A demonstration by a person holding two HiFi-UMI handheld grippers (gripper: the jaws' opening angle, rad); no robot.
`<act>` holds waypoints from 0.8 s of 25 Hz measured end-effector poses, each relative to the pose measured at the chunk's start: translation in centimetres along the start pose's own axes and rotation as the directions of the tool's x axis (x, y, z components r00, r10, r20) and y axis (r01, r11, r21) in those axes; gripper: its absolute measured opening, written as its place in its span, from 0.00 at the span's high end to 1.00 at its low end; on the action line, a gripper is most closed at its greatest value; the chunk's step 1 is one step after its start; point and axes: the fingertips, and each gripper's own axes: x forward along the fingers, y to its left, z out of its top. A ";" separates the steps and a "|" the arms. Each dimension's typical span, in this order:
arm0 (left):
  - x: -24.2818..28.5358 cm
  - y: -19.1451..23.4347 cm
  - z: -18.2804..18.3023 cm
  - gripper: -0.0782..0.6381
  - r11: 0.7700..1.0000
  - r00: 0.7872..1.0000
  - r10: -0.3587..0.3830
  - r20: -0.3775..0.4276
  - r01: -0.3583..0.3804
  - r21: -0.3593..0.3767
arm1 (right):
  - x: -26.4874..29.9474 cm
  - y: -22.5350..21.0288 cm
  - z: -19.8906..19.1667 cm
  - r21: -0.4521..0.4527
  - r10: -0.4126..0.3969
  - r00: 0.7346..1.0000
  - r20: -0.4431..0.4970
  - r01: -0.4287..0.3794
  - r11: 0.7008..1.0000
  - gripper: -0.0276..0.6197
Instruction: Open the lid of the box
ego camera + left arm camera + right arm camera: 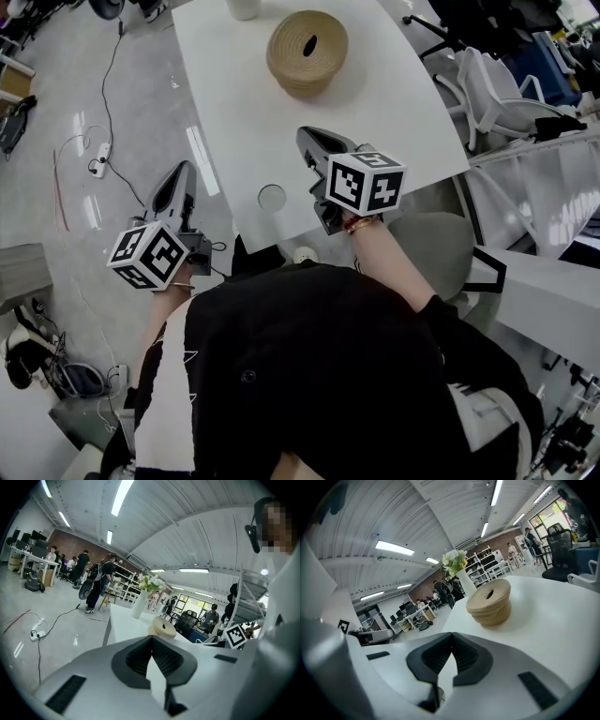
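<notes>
Left gripper point(184, 171) and right gripper point(311, 139) are both closed and empty, well short of the box point(305, 80). Arriving closed, they'd likely shove it rather than catch the lid point(289, 34)

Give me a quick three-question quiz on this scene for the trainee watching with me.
1. True or false: the lid of the woven box is already off.
2. In the head view the left gripper shows over the floor. What does the right gripper show over? A) the floor B) the white table C) the woven box
3. Fill in: both grippers' jaws are ____, with nothing between them.
Key: 1 false, the lid sits on the box; 2 B; 3 shut.
</notes>
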 end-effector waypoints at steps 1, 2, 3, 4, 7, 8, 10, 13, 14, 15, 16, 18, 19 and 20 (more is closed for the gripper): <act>0.1 0.5 0.1 0.88 1.000 1.000 -0.001 -0.006 0.002 0.002 | 0.4 0.0 0.0 0.003 -0.005 1.000 -0.001 0.005 1.000 0.95; 0.3 1.1 0.2 0.88 1.000 1.000 -0.002 -0.011 0.002 0.003 | 0.8 0.0 0.0 0.005 -0.011 1.000 -0.001 0.011 1.000 0.95; 0.4 1.6 0.3 0.88 1.000 1.000 -0.002 -0.017 0.002 0.004 | 1.2 0.0 0.0 0.005 -0.018 1.000 -0.002 0.018 1.000 0.95; 0.6 2.1 0.3 0.88 1.000 1.000 -0.001 -0.023 0.001 0.004 | 1.5 -0.1 0.1 0.005 -0.025 1.000 -0.002 0.025 1.000 0.95; 1.1 3.3 0.2 0.88 1.000 0.999 0.001 -0.044 0.000 0.005 | 2.2 -0.8 0.6 0.004 -0.056 0.998 -0.002 0.056 0.998 0.95; 1.3 3.6 0.2 0.88 1.000 0.999 0.000 -0.050 0.000 0.007 | 2.4 -1.2 0.8 0.005 -0.068 0.998 -0.004 0.069 0.998 0.95; 1.5 4.3 0.2 0.88 1.000 0.998 0.002 -0.058 -0.001 0.009 | 2.8 -1.8 1.3 0.010 -0.091 0.996 0.000 0.091 0.996 0.95; 1.6 5.2 0.4 0.88 1.000 0.998 0.009 -0.061 -0.009 -0.001 | 3.2 -2.6 2.4 0.009 -0.114 0.993 0.013 0.114 0.993 0.95; 1.7 5.4 0.5 0.88 1.000 0.998 0.011 -0.060 -0.011 -0.001 | 3.4 -2.8 2.8 0.007 -0.120 0.993 0.018 0.119 0.993 0.95; 1.7 5.7 0.7 0.88 1.000 0.998 0.014 -0.059 -0.014 -0.001 | 3.6 -3.0 3.2 0.005 -0.125 0.992 0.024 0.125 0.992 0.95; 1.7 6.0 0.8 0.88 1.000 0.998 0.017 -0.057 -0.017 -0.003 | 3.8 -3.2 3.5 0.005 -0.129 0.991 0.028 0.129 0.992 0.95; 1.6 6.5 0.7 0.88 1.000 0.998 0.025 -0.054 -0.025 -0.012 | 4.1 -3.5 4.0 0.002 -0.134 0.991 0.029 0.134 0.991 0.95; 1.5 6.7 0.6 0.88 0.999 0.998 0.028 -0.055 -0.029 -0.017 | 4.3 -3.6 4.1 -0.005 -0.136 0.990 0.025 0.137 0.991 0.95; 1.5 6.8 0.4 0.88 0.999 0.998 0.032 -0.057 -0.034 -0.023 | 4.4 -3.7 4.2 -0.017 -0.139 0.990 0.020 0.139 0.990 0.95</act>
